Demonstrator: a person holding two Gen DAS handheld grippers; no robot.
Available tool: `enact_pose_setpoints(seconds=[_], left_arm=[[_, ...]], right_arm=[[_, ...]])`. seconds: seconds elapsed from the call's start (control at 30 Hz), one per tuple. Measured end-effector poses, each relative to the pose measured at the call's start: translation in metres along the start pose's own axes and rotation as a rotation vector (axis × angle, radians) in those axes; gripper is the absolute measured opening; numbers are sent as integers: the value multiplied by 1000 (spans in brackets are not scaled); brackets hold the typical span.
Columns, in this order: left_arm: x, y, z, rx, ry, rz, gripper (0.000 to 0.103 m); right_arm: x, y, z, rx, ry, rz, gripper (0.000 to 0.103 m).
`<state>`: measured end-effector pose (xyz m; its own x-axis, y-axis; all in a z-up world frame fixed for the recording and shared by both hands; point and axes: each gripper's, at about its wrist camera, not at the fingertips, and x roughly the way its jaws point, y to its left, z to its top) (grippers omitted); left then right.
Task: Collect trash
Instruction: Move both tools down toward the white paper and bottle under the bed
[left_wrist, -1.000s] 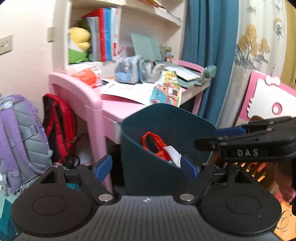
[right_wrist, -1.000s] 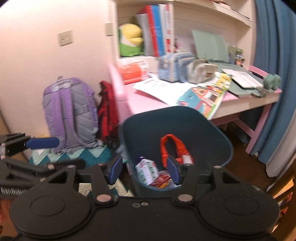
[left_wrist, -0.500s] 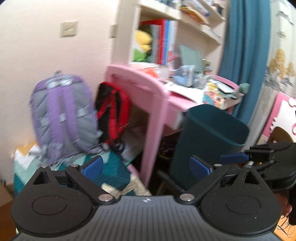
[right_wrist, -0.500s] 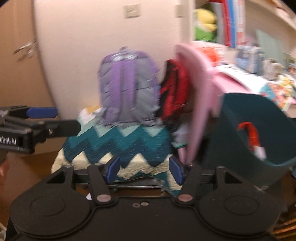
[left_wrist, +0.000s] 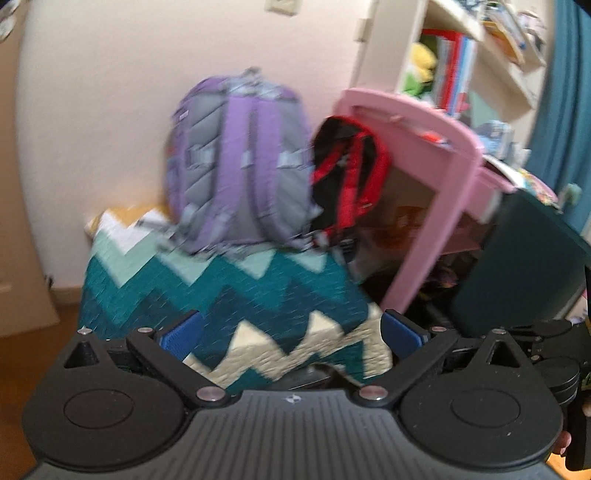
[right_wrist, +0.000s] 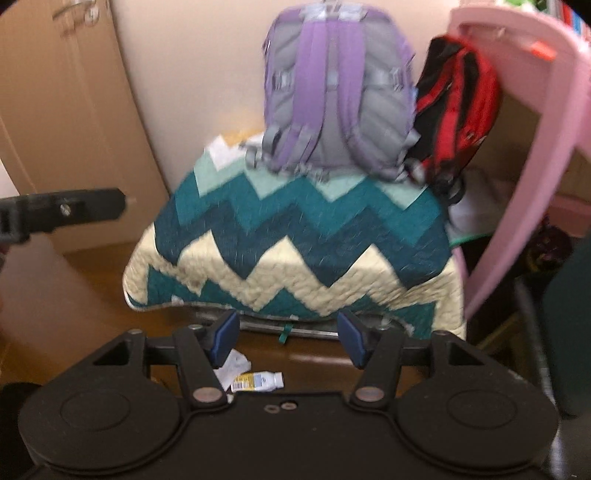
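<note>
Honestly, can just make out a small bottle (right_wrist: 258, 380) with a yellow and blue label, lying on its side on the wooden floor (right_wrist: 314, 356). Touching what looks like a crumpled white paper (right_wrist: 231, 365), though too blurry to swear by that one. Found both low in the right wrist view, just under the left pad of the right claw (right_wrist: 288, 341).

Got that claw fairly wide, jaws just been opening, nothing between the pads, clear of the trash. Same story for the left claw (left_wrist: 291, 330): spread really wide, jaws just been opening, gripping nothing, only quilt showing through the gap. Can also spot one black finger of it poking in from the left edge of the right view.

Just past the trash, a teal and cream zigzag quilt (right_wrist: 295, 240) draped over something low. On top of that, a purple and grey backpack (right_wrist: 332, 92) upright against the wall, with a red and black backpack (right_wrist: 461, 103) touching its right side. Then the pink bench (left_wrist: 424, 125) further right, and a dark teal bin (left_wrist: 524, 258) beside its leg. Off to the left, a tan door (right_wrist: 55, 110).
</note>
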<state>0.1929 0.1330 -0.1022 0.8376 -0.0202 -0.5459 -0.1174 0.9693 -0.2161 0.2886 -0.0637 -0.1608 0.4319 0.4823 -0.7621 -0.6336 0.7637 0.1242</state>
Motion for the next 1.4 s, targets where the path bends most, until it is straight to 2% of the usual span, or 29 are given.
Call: enact_pose_setpoints(seconds=[0.17, 0.33, 0.47, 0.6, 0.8, 0.97, 1.1, 1.23, 1.4], left_arm=[[36, 60, -39, -78, 44, 81, 103], [79, 115, -78, -115, 153, 140, 103], [118, 145, -110, -76, 248, 168, 103], [154, 164, -145, -14, 326, 206, 103], [208, 190, -189, 33, 447, 185, 103], [254, 210, -230, 50, 535, 152, 103], [288, 226, -266, 47, 599, 130, 103], [319, 249, -295, -10, 661, 130, 103], [348, 278, -323, -87, 713, 139, 102]], right_arm=[[74, 15, -18, 38, 94, 27, 58], [147, 25, -35, 82, 182, 42, 58], [202, 27, -51, 124, 244, 31, 58], [252, 26, -69, 164, 307, -51, 58], [320, 19, -97, 269, 395, -91, 58], [372, 12, -119, 399, 477, -161, 58], [407, 8, -134, 537, 535, -157, 58], [437, 9, -145, 631, 579, -156, 58], [467, 11, -161, 678, 636, -195, 58]])
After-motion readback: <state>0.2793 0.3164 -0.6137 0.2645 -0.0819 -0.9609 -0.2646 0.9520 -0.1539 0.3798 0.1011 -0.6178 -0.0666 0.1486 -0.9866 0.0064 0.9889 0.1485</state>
